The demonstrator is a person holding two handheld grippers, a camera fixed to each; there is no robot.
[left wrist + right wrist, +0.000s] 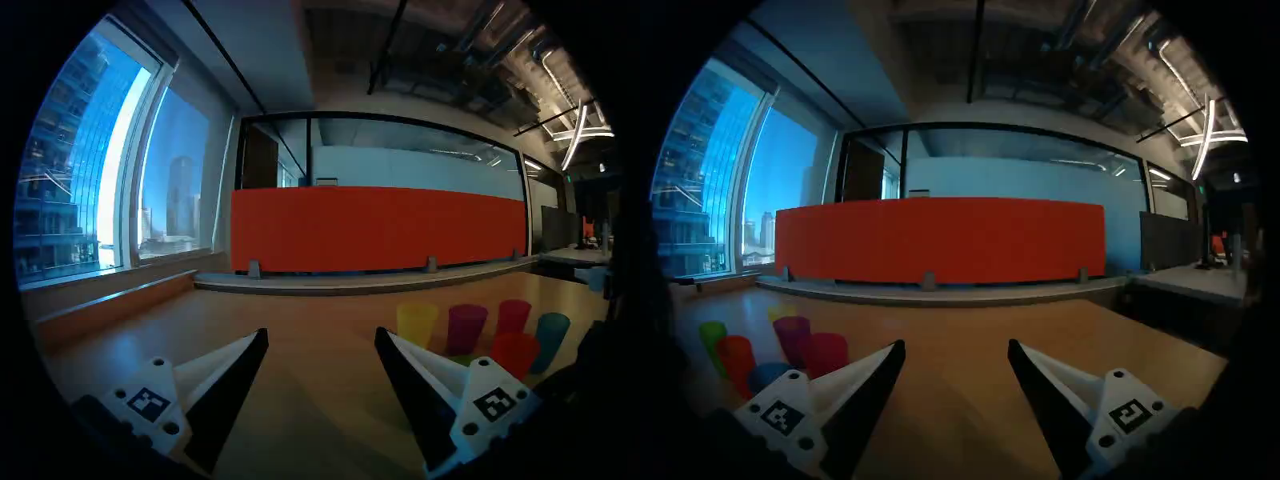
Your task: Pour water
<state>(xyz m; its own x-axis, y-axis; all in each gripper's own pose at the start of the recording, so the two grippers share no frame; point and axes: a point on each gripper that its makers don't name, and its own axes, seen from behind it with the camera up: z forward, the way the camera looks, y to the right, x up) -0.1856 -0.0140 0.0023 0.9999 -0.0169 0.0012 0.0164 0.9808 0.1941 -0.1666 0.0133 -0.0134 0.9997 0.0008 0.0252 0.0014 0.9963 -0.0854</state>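
The jaws of the left gripper (321, 331) and the right gripper (956, 344) are spread wide and empty above the wooden table (320, 308), and because the coloured cups (466, 328) are packed close together well short of its far edge, neighbours could be toppled and water spilled if one is grasped carelessly.

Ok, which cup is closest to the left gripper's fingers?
The orange-red cup. In the left gripper view it stands in front of the red cup and teal cup, right behind one finger.
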